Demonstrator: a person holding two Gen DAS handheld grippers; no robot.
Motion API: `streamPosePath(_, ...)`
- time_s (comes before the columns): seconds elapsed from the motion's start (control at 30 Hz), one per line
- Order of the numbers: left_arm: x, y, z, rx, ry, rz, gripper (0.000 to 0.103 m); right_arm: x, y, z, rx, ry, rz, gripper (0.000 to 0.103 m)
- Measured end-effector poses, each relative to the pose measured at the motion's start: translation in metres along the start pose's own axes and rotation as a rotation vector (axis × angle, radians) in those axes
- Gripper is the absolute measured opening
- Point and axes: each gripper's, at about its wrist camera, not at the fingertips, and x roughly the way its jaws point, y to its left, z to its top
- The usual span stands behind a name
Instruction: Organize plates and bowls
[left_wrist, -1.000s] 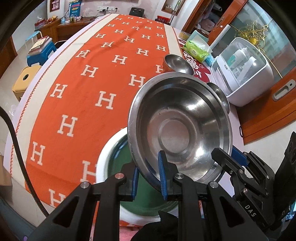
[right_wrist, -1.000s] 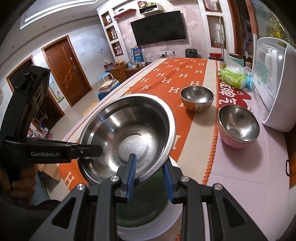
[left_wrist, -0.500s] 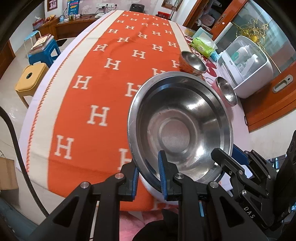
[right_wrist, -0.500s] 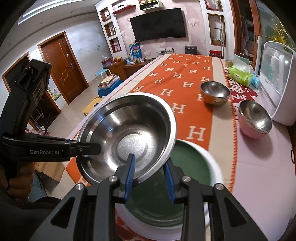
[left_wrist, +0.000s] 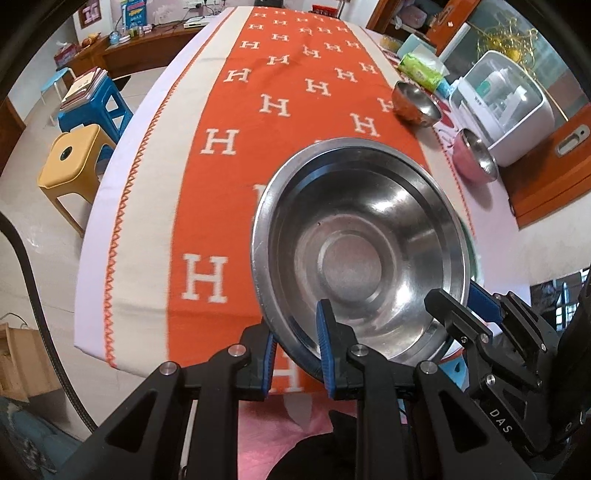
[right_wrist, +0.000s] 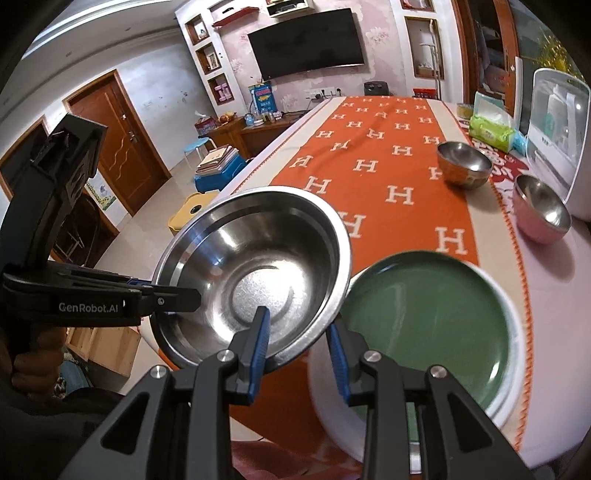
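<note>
A large steel bowl (left_wrist: 358, 254) (right_wrist: 255, 266) hangs in the air above the table's near edge. My left gripper (left_wrist: 295, 343) is shut on its near rim. My right gripper (right_wrist: 299, 336) is shut on its rim from the other side; it shows in the left wrist view (left_wrist: 465, 306). A green plate (right_wrist: 424, 317) with a white rim lies on the table to the right of the bowl. A small steel bowl (right_wrist: 463, 164) (left_wrist: 415, 103) and a pink bowl (right_wrist: 541, 208) (left_wrist: 474, 160) stand farther back right.
An orange cloth with white H letters (left_wrist: 280, 107) covers the table. A white appliance (right_wrist: 557, 144) and a green tissue pack (right_wrist: 493, 131) stand at the right side. A yellow stool (left_wrist: 72, 162) and a blue stool (left_wrist: 92, 107) stand on the floor left.
Both grippers have lifted the steel bowl up and back toward the near edge and to the left. The green plate, which was under it, now lies uncovered.
</note>
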Motion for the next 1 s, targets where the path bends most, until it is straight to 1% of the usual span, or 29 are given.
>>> streamPosePath(0.27,0.023,0.025,0.007,0.086,0.089,0.026,0.021,0.025,0.022,-0.008,0.061,0.029,-0.038,0.032)
streamPosePath(0.43,0.038,0.029,0.012,0.144,0.119,0.036,0.021,0.038,0.027,-0.014,0.104,0.072,-0.071,0.032)
streamPosePath(0.6,0.057,0.033,0.017,0.167,0.169,0.035,0.022,0.050,0.035,-0.015,0.090,0.124,-0.125,0.033)
streamPosePath(0.67,0.064,0.036,0.019,0.172,0.182,0.036,0.021,0.054,0.036,-0.015,0.087,0.145,-0.132,0.034)
streamPosePath(0.77,0.072,0.038,0.022,0.184,0.188,0.040,0.022,0.060,0.036,-0.014,0.080,0.174,-0.150,0.038)
streamPosePath(0.87,0.076,0.038,0.024,0.198,0.188,0.053,0.022,0.064,0.037,-0.013,0.068,0.203,-0.164,0.039)
streamPosePath(1.0,0.078,0.041,0.026,0.187,0.185,0.044,0.022,0.064,0.040,-0.011,0.046,0.207,-0.181,0.045)
